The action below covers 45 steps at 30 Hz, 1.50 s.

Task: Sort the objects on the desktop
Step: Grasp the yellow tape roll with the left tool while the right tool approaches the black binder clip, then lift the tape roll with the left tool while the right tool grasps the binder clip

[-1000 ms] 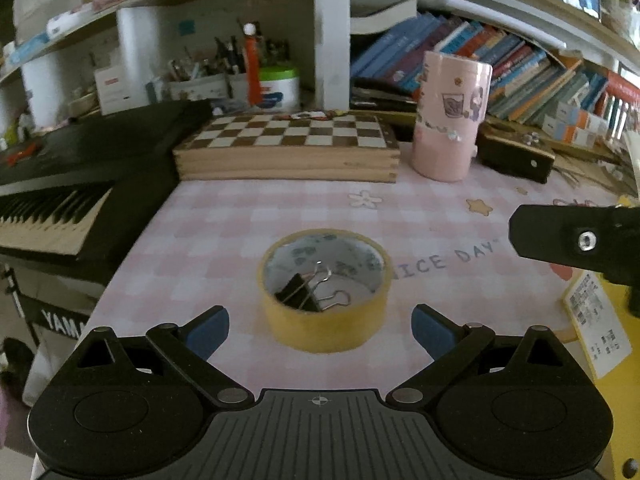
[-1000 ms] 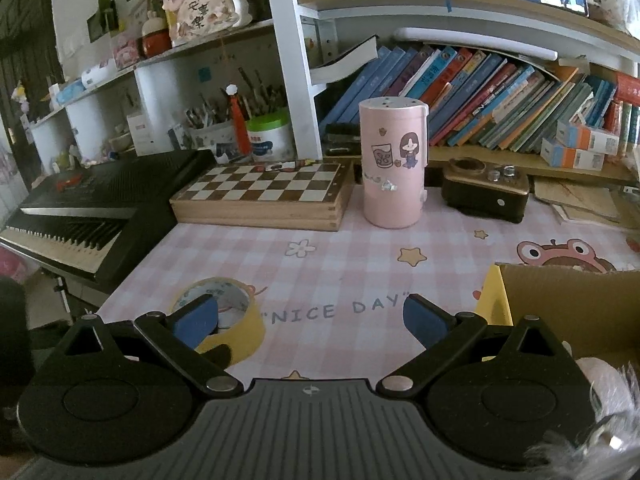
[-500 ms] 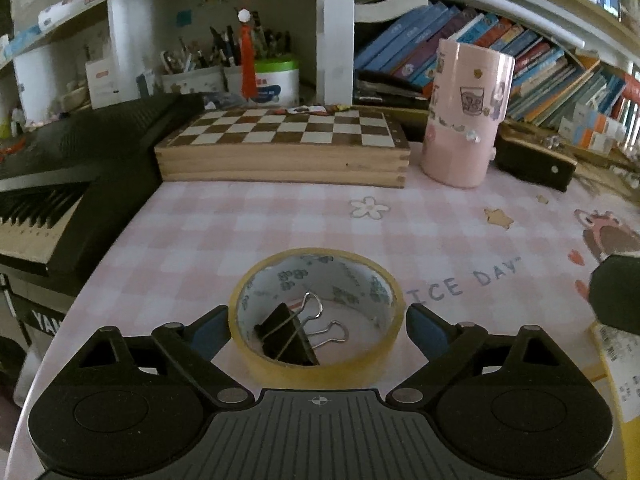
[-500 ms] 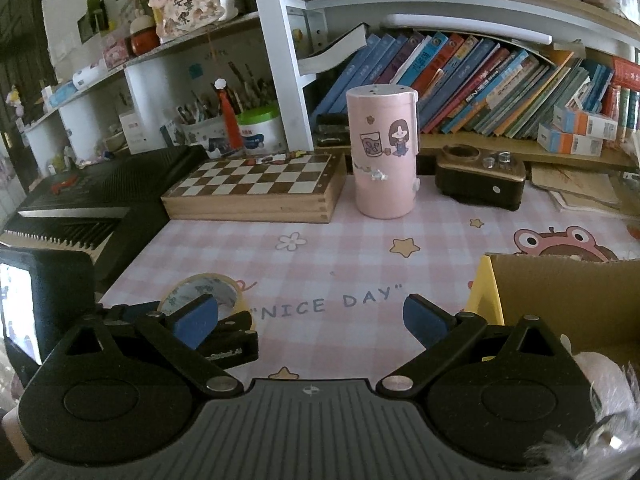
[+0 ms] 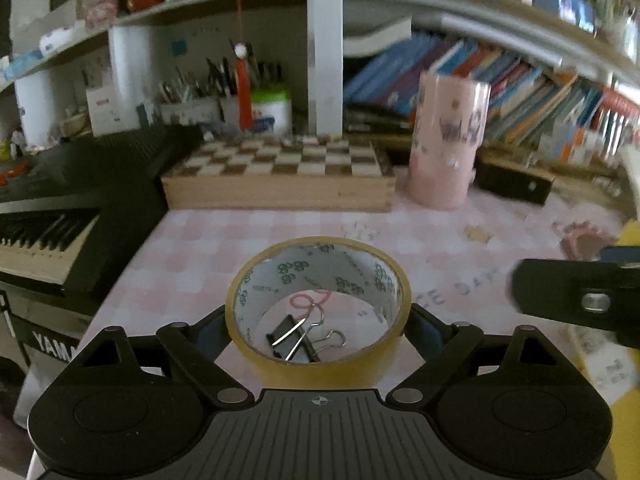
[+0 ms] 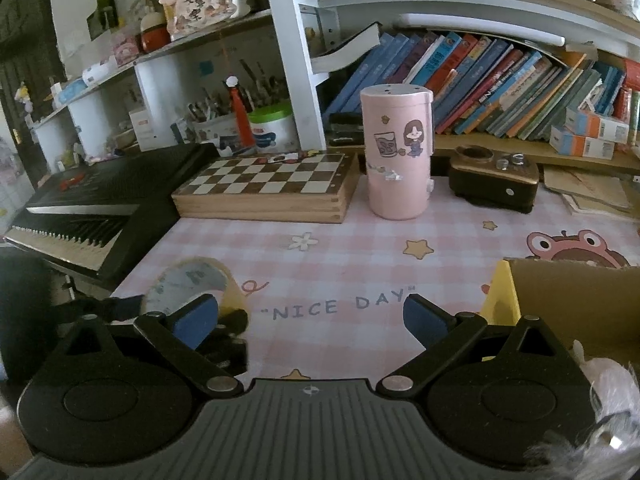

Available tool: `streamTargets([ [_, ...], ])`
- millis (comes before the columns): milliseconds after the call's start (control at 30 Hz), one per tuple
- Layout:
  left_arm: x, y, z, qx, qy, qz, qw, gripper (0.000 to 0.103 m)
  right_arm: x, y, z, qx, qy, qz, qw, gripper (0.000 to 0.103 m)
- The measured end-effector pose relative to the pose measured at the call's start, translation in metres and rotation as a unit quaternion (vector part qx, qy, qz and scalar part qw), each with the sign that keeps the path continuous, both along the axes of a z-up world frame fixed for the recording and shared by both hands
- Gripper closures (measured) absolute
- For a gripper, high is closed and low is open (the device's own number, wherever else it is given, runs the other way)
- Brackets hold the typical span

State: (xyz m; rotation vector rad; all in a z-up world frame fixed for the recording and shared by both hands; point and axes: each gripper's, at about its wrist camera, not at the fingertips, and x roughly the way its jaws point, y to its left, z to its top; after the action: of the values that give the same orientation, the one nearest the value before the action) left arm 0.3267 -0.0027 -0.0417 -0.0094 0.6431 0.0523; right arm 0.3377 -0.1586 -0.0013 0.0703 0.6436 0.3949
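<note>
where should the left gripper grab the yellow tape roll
Across its outer wall, one finger each side, coming in low from the near edge. The tape roll lies flat, and the left gripper already straddles it. Avoid the binder clip lying loose inside.

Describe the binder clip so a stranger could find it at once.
Start at the pink checked tablecloth in front of the wooden chessboard. Near its front edge lies a yellow tape roll, flat, between the left gripper's fingers. The black binder clip lies inside the roll's ring, the only dark metal thing there, with silver wire handles.
</note>
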Motion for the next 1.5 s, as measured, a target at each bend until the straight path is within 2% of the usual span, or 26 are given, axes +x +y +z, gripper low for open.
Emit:
streamTargets([
  [100,-0.015,0.009,0.006,-0.001,0.009,0.023,0.9997,0.012,0.001,0.004,0.001,0.002,0.000,0.007,1.000,0.003],
  [300,-0.053,0.043,0.010,-0.019,0.017,0.101,0.9946,0.012,0.006,0.018,-0.002,0.008,0.014,0.031,0.999,0.003],
  [533,-0.085,0.077,0.016,-0.023,0.009,0.173,0.9846,0.012,0.019,0.056,-0.030,-0.028,0.033,0.070,0.997,0.006],
  [667,-0.101,0.085,0.021,-0.011,0.005,0.194,0.9810,0.011,0.027,0.076,-0.046,-0.033,0.045,0.094,0.994,0.014],
  [767,-0.110,0.087,0.025,-0.004,0.004,0.201,0.9795,0.011,0.031,0.093,-0.056,-0.036,0.047,0.112,0.992,0.015],
  [933,-0.121,0.091,0.031,-0.007,-0.004,0.208,0.9780,0.011,0.038,0.119,-0.074,-0.063,0.038,0.109,0.991,0.020],
  [1033,-0.126,0.094,0.035,-0.003,-0.008,0.210,0.9776,0.011,0.042,0.126,-0.080,-0.071,0.035,0.112,0.991,0.029],
  [1133,-0.129,0.096,0.036,-0.004,-0.010,0.214,0.9769,0.011,0.044,0.130,-0.081,-0.082,0.027,0.118,0.989,0.043],
  [1167,-0.130,0.097,0.036,-0.004,-0.009,0.215,0.9767,0.011,0.043,0.132,-0.081,-0.089,0.022,0.122,0.988,0.051],
  [1233,-0.130,0.097,0.036,-0.005,-0.008,0.214,0.9768,0.011,0.043,0.135,-0.081,-0.106,0.010,0.130,0.986,0.057],
  [1267,-0.130,0.098,0.037,-0.005,-0.008,0.213,0.9771,0.011,0.043,0.136,-0.080,-0.108,0.005,0.135,0.985,0.078],
  [1333,-0.131,0.097,0.037,-0.004,-0.009,0.208,0.9780,0.012,0.042,0.139,-0.078,-0.117,-0.003,0.146,0.982,0.078],
  [1500,-0.133,0.095,0.042,-0.004,-0.019,0.196,0.9805,0.011,0.032,0.135,-0.066,-0.106,-0.018,0.153,0.982,0.078],
])
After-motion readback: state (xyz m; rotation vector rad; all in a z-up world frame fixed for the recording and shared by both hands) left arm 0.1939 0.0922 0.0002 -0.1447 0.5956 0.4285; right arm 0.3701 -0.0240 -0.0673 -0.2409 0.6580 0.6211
